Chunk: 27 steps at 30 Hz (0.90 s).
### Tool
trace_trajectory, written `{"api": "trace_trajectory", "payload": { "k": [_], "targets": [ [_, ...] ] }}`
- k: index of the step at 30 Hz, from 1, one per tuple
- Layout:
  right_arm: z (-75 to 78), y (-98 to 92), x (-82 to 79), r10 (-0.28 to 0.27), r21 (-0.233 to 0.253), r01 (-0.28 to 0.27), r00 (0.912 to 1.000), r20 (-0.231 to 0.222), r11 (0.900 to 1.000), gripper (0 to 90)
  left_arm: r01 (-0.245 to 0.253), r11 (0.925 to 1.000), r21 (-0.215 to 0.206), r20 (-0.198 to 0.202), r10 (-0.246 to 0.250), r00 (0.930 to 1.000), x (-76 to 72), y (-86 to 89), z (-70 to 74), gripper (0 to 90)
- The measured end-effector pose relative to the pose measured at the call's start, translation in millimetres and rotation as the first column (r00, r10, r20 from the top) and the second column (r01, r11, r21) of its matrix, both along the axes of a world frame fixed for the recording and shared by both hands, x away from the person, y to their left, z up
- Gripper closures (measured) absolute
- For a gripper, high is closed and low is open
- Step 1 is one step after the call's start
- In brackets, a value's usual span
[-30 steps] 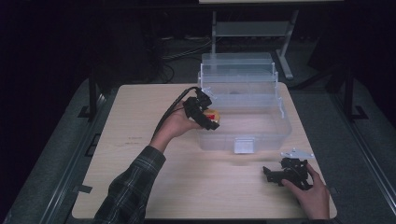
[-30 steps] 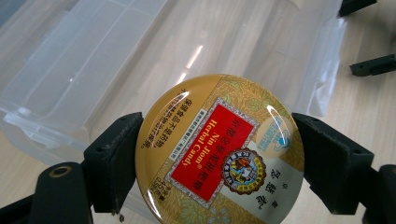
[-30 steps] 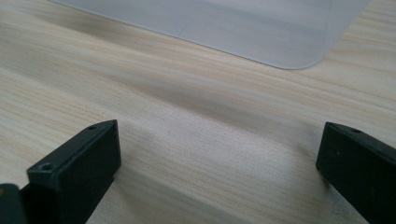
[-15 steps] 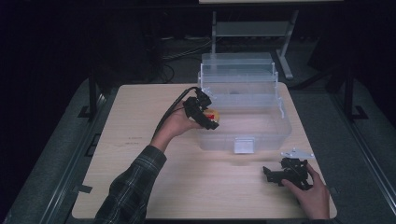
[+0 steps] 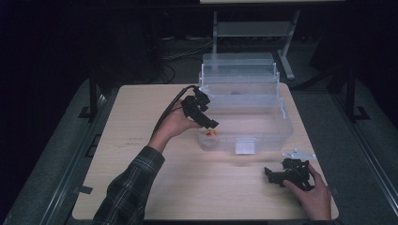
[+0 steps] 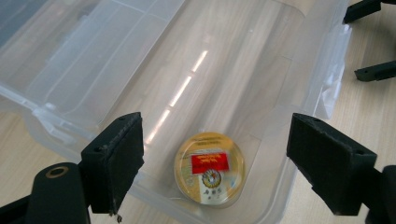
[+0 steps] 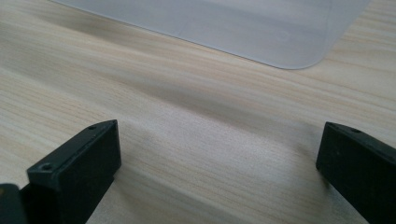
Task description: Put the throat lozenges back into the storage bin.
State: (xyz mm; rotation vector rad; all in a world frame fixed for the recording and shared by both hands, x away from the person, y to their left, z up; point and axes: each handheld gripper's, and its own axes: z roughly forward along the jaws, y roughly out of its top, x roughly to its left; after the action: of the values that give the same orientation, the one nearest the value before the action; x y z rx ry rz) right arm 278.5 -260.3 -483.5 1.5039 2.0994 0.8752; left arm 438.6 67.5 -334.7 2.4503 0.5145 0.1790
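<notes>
In front of me stands a pale wooden table (image 5: 141, 140) with rounded corners. On its far right part sits a clear plastic box (image 5: 281, 126), open, its lid (image 5: 239, 63) standing up along the far side. A white latch (image 5: 245, 146) hangs on the middle of the near wall. Inside, in the near left corner, a small round container (image 6: 209, 168) lies flat on the bottom, touching the near wall; its top is yellowish with a red label, the print too small for me to read. Beyond the table I see a pale metal stand (image 5: 253, 29) and dark cables (image 5: 187, 51) on the floor. Grey flooring (image 5: 61, 154) flanks the table.
</notes>
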Motion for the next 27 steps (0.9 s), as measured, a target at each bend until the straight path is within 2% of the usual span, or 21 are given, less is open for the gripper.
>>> {"api": "trace_trajectory", "payload": {
  "k": [16,27],
  "targets": [
    [0.0,0.0,0.0,0.0,-0.001,0.0,1.0,0.001,1.0,0.0,-0.016,0.9998,-0.011,0.028,0.016,0.9995,-12.0,17.5,12.3,18.3],
    [0.1,0.2,-0.2,-0.003,0.001,0.003,1.0,-0.002,1.0,0.0,-0.046,0.9987,-0.023,0.038,0.047,0.9982,-24.1,40.5,15.0,18.0]
  ]
}}
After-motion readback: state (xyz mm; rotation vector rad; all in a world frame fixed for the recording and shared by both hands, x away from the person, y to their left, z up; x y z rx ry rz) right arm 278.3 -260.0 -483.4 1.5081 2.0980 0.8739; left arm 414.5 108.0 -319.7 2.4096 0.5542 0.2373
